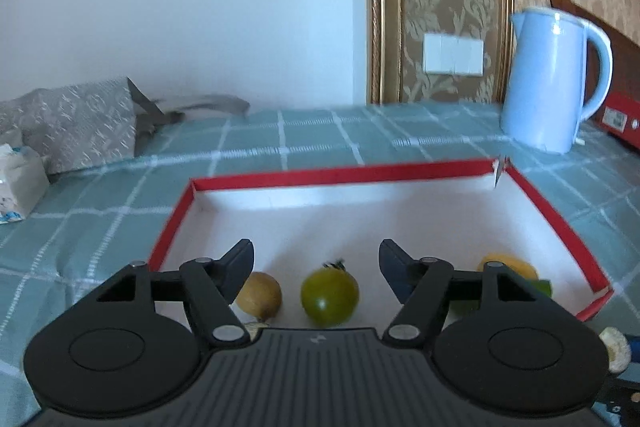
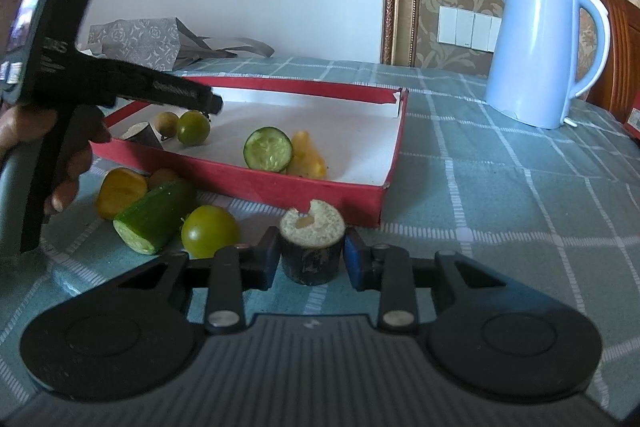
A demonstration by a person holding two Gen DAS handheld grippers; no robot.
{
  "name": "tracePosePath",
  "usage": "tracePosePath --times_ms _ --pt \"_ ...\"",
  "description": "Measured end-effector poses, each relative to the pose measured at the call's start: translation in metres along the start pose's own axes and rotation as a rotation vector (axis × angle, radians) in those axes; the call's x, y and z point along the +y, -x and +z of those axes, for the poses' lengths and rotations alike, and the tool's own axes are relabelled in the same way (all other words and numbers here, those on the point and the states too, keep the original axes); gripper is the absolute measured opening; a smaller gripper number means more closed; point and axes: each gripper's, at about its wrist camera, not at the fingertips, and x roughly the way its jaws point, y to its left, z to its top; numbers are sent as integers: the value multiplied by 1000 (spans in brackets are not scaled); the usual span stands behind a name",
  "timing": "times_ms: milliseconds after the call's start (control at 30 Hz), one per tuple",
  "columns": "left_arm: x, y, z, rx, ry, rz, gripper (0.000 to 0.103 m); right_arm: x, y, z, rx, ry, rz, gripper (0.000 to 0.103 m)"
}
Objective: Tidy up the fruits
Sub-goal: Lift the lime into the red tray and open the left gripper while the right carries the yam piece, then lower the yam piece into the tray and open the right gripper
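1. The dark-skinned cut piece [image 2: 312,247], pale cut face up, stands on the table [image 2: 500,195] between the jaws of the right gripper [image 2: 311,259] — the jaws are closed against its two sides.
2. Just left of those jaws lie a green tomato [image 2: 210,231], a cucumber piece [image 2: 154,217] and a yellow fruit [image 2: 120,191], all on the cloth outside the red tray [image 2: 304,191].
3. Ahead of the right jaws, inside the tray, sit a cucumber half [image 2: 268,149] with its cut face showing, a yellow piece [image 2: 306,157] touching it, a second green tomato [image 2: 194,127], a small brown fruit [image 2: 166,125] and another dark cut piece [image 2: 142,135].
4. The left gripper [image 1: 316,271] hangs over the tray's near end with its jaws wide apart and nothing between them — the green tomato lies below the gap, the brown fruit by the left jaw.
5. Beyond the tray, far right of both jaws, stands a pale blue kettle [image 2: 540,47]; far left lies a grey patterned bag [image 2: 136,41].
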Motion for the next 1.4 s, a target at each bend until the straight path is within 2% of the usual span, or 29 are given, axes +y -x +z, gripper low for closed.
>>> tracePosePath --times_ms 167,333,600,800,933,1133,1400 --pt "13 35 -5 -68 36 10 69 0 1 0 -4 -4 -2 32" --pt "30 74 -28 -114 76 1 70 1 3 0 -13 2 -7 31" --pt "57 89 -61 -47 130 -1 72 3 8 -2 -41 8 -24 31" --pt "63 90 -67 -39 145 -2 72 8 30 4 -122 28 -33 31" --pt "59 90 -67 -36 129 -11 72 9 34 24 -168 58 -67 31" --pt "59 89 -68 -27 128 -17 72 8 -1 61 -167 81 -101 31" --pt "59 85 -68 -9 124 -21 73 10 -66 74 -81 92 -131 31"
